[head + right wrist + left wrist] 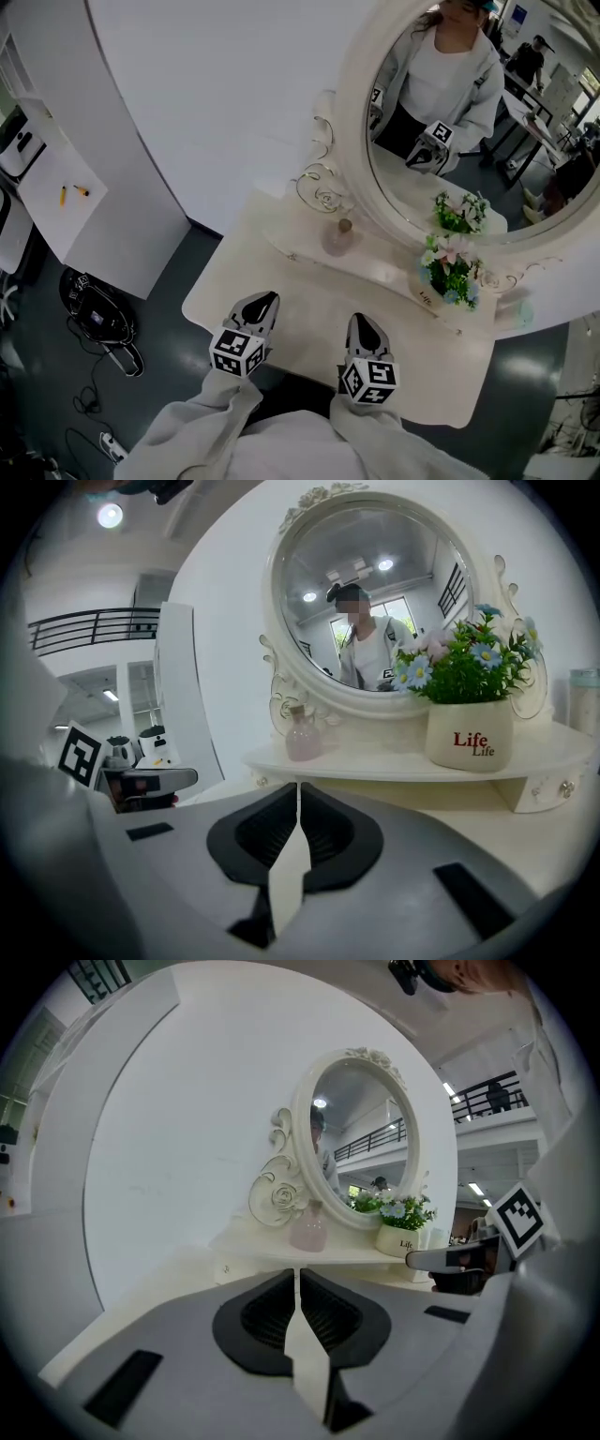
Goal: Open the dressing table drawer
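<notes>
Two small knobbed drawers sit under the ends of the raised shelf (375,761) at the bench's (300,281) rear: left drawer (225,1269), right drawer (555,794). Cannot tell which one is meant. Left gripper (262,302) and right gripper (362,323) hover over the bench's near edge, fingers together and empty, probably on approach. Flower pot (469,735) reads "Life Life".
</notes>
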`<state>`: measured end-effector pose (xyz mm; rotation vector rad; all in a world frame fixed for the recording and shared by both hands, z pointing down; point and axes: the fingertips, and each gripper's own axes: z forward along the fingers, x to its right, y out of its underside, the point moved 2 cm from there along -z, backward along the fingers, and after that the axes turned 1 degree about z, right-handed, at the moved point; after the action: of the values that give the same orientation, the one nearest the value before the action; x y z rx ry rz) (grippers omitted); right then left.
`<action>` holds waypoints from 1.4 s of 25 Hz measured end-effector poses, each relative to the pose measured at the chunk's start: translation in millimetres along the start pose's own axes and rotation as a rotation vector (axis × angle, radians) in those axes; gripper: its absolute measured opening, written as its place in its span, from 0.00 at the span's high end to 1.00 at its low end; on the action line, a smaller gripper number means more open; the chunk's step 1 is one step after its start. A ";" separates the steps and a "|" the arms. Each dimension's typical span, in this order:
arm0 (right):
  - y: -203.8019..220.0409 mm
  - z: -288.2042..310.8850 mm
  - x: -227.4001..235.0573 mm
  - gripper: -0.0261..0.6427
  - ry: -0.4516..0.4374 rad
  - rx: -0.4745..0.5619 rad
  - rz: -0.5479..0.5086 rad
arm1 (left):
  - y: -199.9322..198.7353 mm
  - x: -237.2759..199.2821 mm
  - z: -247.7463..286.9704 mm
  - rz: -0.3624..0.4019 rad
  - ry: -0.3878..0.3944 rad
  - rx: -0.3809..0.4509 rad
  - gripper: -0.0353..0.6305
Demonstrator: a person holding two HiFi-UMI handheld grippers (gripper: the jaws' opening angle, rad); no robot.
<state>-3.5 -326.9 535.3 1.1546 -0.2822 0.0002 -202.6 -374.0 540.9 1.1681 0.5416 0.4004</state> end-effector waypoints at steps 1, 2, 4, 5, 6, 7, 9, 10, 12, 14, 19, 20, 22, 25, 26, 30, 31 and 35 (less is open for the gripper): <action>-0.1 0.7 2.6 0.91 0.000 0.001 0.005 | 2.2 -0.7 7.0 0.005 -0.003 -0.013 0.90; -0.5 1.6 5.0 0.91 -0.001 0.004 0.009 | 4.7 -1.4 14.2 0.010 -0.007 -0.026 0.90; -1.8 4.6 8.7 0.91 -0.004 0.012 0.017 | 8.4 -3.9 27.9 0.016 -0.021 -0.047 0.90; -2.1 5.8 10.2 0.91 -0.004 0.014 0.021 | 9.6 -5.2 33.8 0.017 -0.029 -0.055 0.90; -2.0 6.2 11.3 0.91 -0.004 0.016 0.026 | 10.9 -6.3 39.2 0.018 -0.036 -0.061 0.90; -1.9 6.0 12.2 0.91 -0.003 0.018 0.032 | 12.2 -7.5 44.3 0.020 -0.042 -0.068 0.90; -2.9 3.9 12.8 0.91 0.000 0.028 0.039 | 14.9 -11.0 54.4 0.025 -0.048 -0.086 0.87; -3.6 2.4 12.9 0.91 0.003 0.036 0.042 | 16.4 -13.6 59.8 0.026 -0.051 -0.097 0.83; -3.9 -0.1 14.2 0.91 0.012 0.050 0.049 | 19.4 -19.8 71.6 0.028 -0.062 -0.117 0.76; -2.6 -0.9 17.2 0.91 0.024 0.056 0.059 | 21.6 -25.9 85.5 0.029 -0.078 -0.130 0.73; 0.0 -0.5 21.2 0.91 0.043 0.049 0.069 | 29.6 -37.2 118.7 0.057 -0.124 -0.182 0.66; 0.0 -0.4 21.3 0.91 0.045 0.049 0.069 | 31.5 -39.4 123.5 0.059 -0.132 -0.193 0.66; 0.7 -0.4 22.2 0.91 0.050 0.048 0.069 | 35.6 -42.5 131.1 0.056 -0.145 -0.211 0.66; 1.8 -0.3 24.2 0.91 0.054 0.043 0.066 | 39.4 -46.3 138.8 0.061 -0.164 -0.223 0.66; 1.8 -0.4 25.1 0.91 0.056 0.042 0.066 | 40.2 -47.5 141.2 0.066 -0.169 -0.228 0.66; 0.7 -1.0 29.5 0.90 0.067 0.043 0.068 | 43.0 -49.8 149.2 0.087 -0.179 -0.265 0.69; 0.5 -0.7 30.1 0.91 0.069 0.044 0.068 | 42.9 -50.2 149.0 0.085 -0.180 -0.265 0.68; -0.2 3.2 34.0 0.91 0.074 0.042 0.070 | 45.3 -51.3 150.2 0.085 -0.177 -0.248 0.70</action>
<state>28.7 -334.7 543.8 1.1829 -0.2584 0.1108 -155.8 -500.0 636.6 0.9775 0.2797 0.4197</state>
